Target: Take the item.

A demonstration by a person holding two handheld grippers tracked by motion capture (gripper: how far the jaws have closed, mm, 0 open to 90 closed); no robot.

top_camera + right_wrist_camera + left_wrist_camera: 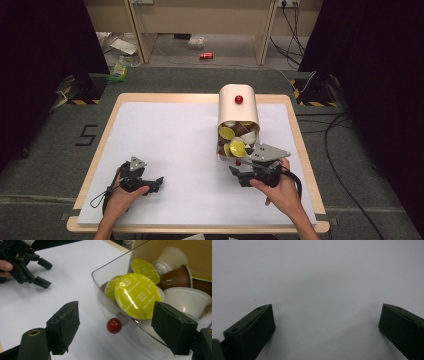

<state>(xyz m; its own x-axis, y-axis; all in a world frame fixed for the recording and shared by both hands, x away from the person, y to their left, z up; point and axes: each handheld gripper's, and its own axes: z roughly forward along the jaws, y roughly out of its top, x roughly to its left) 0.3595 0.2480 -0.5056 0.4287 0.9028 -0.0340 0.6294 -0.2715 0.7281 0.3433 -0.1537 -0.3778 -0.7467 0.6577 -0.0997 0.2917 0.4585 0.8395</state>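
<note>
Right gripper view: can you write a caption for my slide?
Open right gripper faces the red knob on a clear drawer of coffee capsules.

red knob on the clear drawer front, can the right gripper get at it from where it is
Probably yes: the right gripper is open, the red knob sits between its jaws with nothing in front, and the left gripper rests well away.

A cream-coloured capsule dispenser (238,106) is showing a red knob (239,99) on its top. Its clear plastic drawer (105,293) is carrying a second red knob (114,325) on the front. Inside are lying coffee capsules: some with shiny yellow-green foil lids (137,295), some brown-bodied (176,277), some white-bodied (186,300). The table's surface (175,145) is showing plain white, edged in pale wood (102,132). Both the left gripper (159,181) and the right gripper (235,170) are showing black.
</note>
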